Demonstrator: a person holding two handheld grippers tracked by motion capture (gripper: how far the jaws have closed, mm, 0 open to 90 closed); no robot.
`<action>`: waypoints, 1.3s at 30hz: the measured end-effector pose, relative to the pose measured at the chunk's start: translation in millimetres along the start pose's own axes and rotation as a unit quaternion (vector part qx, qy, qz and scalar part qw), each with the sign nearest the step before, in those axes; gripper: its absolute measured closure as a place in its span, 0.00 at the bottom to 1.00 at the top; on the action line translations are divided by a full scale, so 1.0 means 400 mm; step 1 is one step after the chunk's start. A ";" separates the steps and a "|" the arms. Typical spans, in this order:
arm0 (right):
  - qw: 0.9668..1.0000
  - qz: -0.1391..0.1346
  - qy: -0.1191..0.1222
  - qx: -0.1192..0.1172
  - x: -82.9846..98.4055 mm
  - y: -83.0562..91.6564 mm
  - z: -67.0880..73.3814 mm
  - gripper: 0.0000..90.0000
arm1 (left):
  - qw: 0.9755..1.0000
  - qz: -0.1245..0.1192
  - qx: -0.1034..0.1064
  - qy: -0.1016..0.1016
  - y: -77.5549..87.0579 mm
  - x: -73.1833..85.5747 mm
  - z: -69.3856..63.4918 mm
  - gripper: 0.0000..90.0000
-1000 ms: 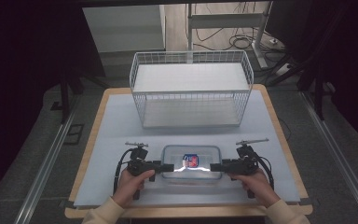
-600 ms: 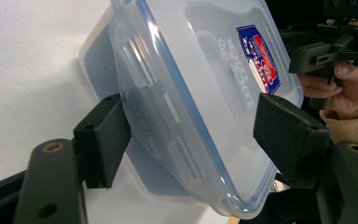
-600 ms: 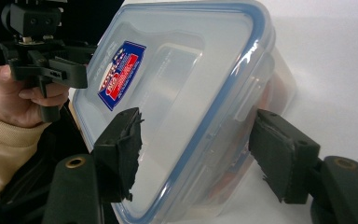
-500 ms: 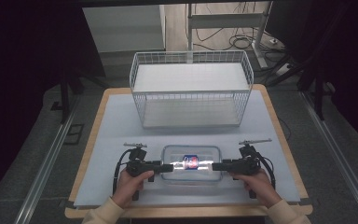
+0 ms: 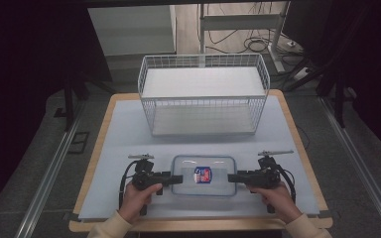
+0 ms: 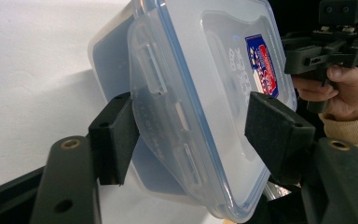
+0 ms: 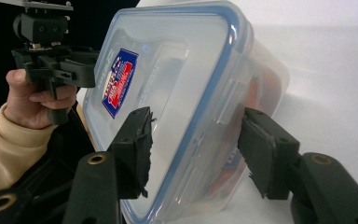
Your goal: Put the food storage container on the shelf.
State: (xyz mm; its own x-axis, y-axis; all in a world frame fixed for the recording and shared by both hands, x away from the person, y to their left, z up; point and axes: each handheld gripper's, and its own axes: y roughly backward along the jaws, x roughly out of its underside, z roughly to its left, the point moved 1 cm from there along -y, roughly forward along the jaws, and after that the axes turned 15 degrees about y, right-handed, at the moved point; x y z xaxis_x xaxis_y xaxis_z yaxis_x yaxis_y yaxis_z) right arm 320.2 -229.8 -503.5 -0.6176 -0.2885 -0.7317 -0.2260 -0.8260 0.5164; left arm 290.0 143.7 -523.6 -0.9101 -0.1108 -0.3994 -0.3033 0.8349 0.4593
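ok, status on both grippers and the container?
Left gripper, right gripper closing on container ends, pads not yet pressing. Container flat on table. Nothing blocking.

High view looks down on the table (image 5: 129,148); both close gripper views share the container (image 6: 205,93).

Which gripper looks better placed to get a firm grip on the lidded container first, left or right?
Right, probably. The right gripper straddles the clear plastic container with a blue-rimmed lid, its jaws just closing, pads near or touching lid and wall. The left gripper, also closing, has its lid-side pad clearly apart.
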 end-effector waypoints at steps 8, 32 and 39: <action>1.000 -0.012 -0.004 -0.007 0.008 0.008 0.002 0.55 | 1.000 -0.006 0.004 -0.005 0.007 0.008 -0.001 0.43; 0.999 -0.041 0.011 -0.001 0.011 0.023 0.018 0.62 | 0.998 -0.042 -0.011 -0.034 0.024 0.029 -0.028 0.49; 0.999 -0.048 0.016 0.004 0.010 0.026 0.021 0.62 | 0.997 -0.051 -0.022 -0.050 0.025 0.034 -0.043 0.50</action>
State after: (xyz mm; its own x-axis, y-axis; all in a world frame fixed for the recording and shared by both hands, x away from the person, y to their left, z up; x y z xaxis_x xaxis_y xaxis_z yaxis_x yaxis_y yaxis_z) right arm 309.0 -235.6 -497.3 -0.5688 -0.2231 -0.7916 -0.2889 -0.8470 0.4463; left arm 269.9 141.3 -510.9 -0.8418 -0.1379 -0.5219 -0.4072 0.7970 0.4460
